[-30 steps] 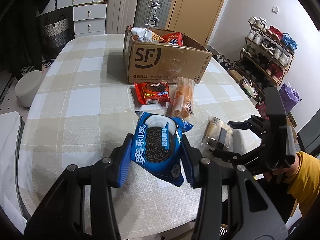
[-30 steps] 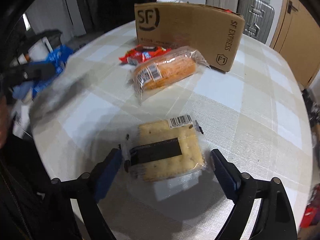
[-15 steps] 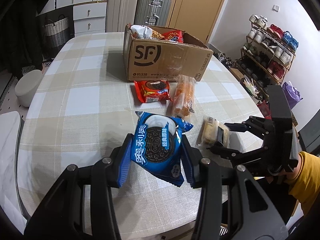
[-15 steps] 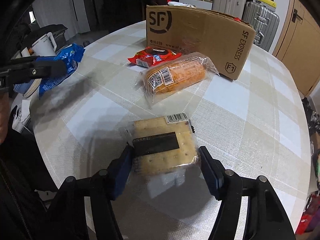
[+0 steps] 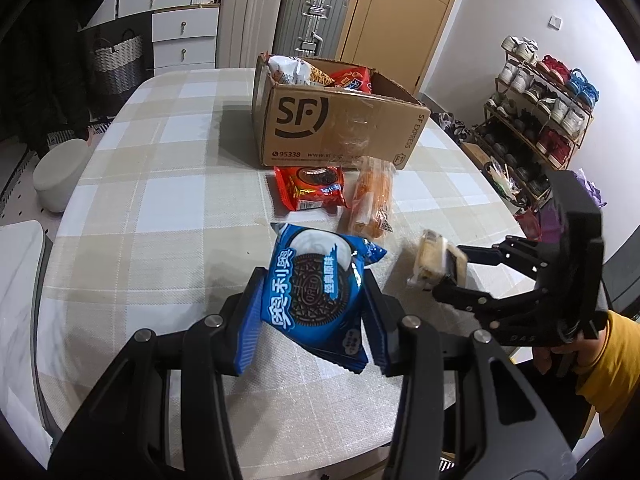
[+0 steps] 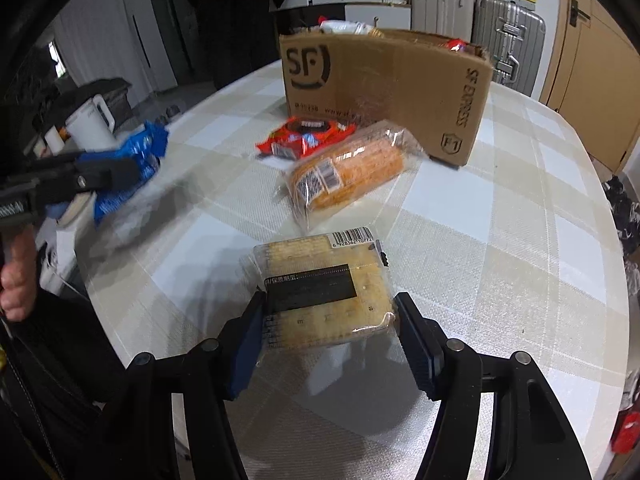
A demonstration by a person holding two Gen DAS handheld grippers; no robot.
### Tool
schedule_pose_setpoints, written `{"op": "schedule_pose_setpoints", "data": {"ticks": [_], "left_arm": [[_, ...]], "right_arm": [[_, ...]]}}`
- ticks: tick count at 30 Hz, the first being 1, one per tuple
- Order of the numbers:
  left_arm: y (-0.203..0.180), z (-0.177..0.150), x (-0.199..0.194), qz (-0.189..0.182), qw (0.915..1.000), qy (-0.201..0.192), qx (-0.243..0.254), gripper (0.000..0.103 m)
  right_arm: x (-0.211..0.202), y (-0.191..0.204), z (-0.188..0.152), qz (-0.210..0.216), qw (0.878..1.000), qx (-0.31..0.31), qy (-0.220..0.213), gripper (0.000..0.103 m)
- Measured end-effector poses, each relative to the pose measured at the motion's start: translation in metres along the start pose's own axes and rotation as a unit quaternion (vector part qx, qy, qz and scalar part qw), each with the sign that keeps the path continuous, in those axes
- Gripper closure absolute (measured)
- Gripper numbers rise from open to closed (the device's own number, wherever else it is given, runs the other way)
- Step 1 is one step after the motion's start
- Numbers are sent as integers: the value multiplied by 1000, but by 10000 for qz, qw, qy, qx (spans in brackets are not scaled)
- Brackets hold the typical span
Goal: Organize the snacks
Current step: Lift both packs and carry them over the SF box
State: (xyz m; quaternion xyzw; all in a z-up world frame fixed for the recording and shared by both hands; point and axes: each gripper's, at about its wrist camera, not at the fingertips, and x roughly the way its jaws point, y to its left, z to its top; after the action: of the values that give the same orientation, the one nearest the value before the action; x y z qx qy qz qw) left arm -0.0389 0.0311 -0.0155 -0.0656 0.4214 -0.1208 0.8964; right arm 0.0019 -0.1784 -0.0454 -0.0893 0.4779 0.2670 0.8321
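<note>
Left gripper (image 5: 312, 312) grips blue cookie pack (image 5: 316, 292); right gripper (image 6: 330, 332) grips cracker pack (image 6: 324, 292), both above table (image 5: 160, 200) w/ box (image 5: 336, 128).

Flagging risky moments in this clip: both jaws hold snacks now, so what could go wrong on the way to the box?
1. The right gripper holds the cracker pack only by its near end; it may droop or slip out.
2. The blue Oreo pack in the left gripper is slick film and could slide.
3. Both heading for the cardboard box together, the grippers might collide.
</note>
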Motion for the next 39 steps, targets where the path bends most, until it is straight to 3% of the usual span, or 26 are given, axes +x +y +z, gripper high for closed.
{"op": "schedule_pose_setpoints", "data": {"ticks": [10,20,22,29,39], "left_arm": [[2,1,0,86,9999,-76,-69,61],[5,26,-10,316,9985,-361,-270,61],[-1,39,-20,563,9971,-503,-109,61],[-15,89,-50,723,9929,-865,371,61],[-19,161,-44,961,9881,-1067,547,61]], "right_arm": [[-41,-15,12,183,9951,554,-798,39],[-83,-31,37,647,9774,1179,-1629,39],[-90,-33,50,720,9745,1240,-1726,39],[-121,-28,114,827,9677,1041,-2143,40],[-136,-43,197,935,9598,1028,-2438,39]]}}
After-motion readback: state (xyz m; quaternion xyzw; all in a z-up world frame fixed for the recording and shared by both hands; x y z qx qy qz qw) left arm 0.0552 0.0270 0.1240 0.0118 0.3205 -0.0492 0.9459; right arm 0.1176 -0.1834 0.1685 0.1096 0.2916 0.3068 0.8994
